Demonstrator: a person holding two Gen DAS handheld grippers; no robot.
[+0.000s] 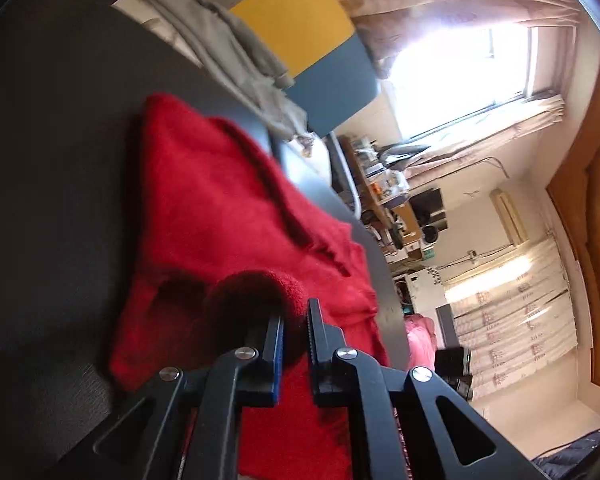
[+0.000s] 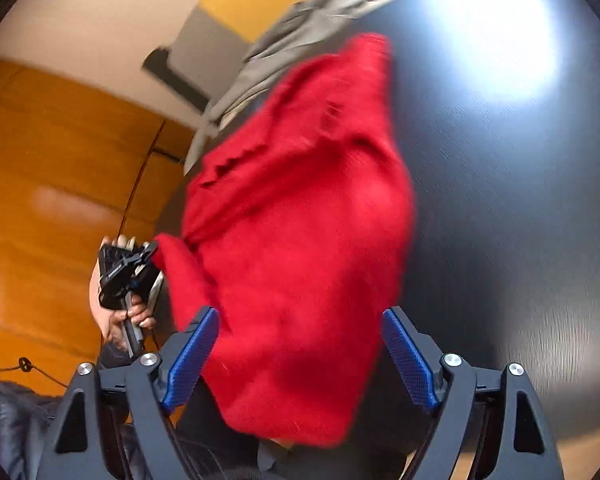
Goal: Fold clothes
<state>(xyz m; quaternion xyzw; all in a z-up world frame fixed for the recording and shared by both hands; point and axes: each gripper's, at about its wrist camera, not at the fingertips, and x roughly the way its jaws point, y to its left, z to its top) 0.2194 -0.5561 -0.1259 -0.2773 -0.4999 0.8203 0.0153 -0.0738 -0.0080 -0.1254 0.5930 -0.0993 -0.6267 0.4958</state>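
A fuzzy red sweater lies spread on the dark table, partly over the table's edge. My left gripper is shut on a bunched fold of its fabric. In the right wrist view the red sweater fills the middle, and my left gripper shows at the left, held by a hand and pinching a corner of the cloth. My right gripper stands open just above the sweater's near part, its blue pads wide apart with nothing between them.
A grey garment lies crumpled at the far side of the table, also the grey garment beyond the sweater. A yellow and blue panel stands behind it. Orange wood flooring lies off the table's edge. A dark jacket sits low at the left.
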